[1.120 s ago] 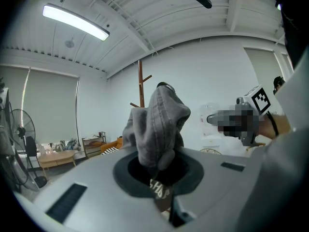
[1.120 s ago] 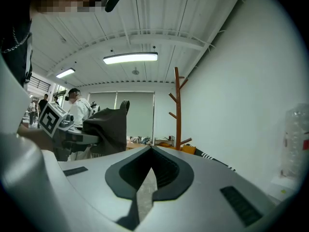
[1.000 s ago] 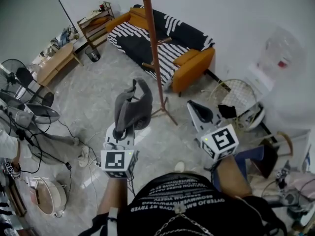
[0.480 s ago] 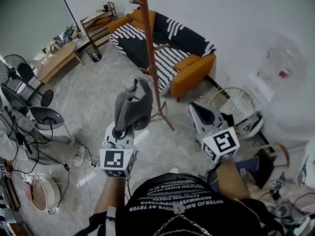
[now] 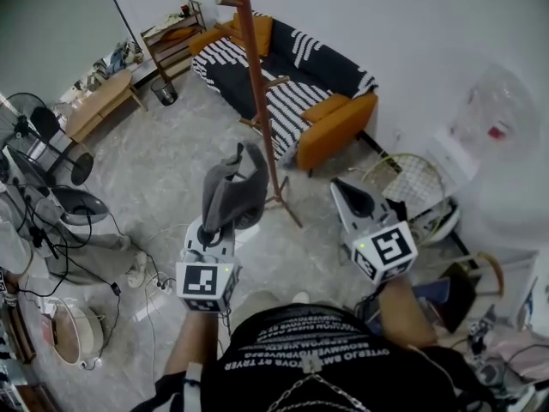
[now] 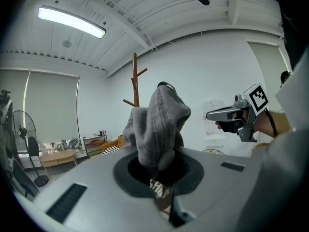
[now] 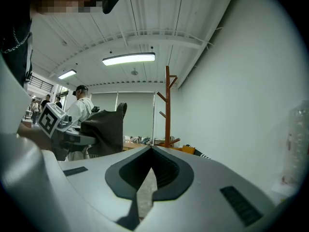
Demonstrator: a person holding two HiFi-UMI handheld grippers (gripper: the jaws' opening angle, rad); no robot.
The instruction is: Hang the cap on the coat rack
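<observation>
In the head view, your left gripper (image 5: 212, 233) is clamped on the grey cap (image 5: 232, 190), which stands bunched upright above the jaws. The cap sits just left of the brown coat rack (image 5: 255, 93) pole, near it, though you cannot tell from here whether they touch. Your right gripper (image 5: 346, 196) is on the other side of the pole, pointing up toward the orange and striped sofa (image 5: 313, 80).

In the left gripper view, the 2 jaws are pinched shut on the lower edge of the cap (image 6: 157, 122), and the crumpled cloth rises from them. The coat rack (image 6: 135, 83) stands behind it with its pegs bare. Your right gripper (image 6: 237, 115) shows at the right, held apart from the cap.

In the right gripper view, your right gripper (image 7: 146, 180) has its jaws drawn together with nothing between them. The cap (image 7: 105, 129) hangs dark at the left in the left gripper (image 7: 62, 132), and the coat rack (image 7: 167, 105) rises beyond, by the white wall.
</observation>
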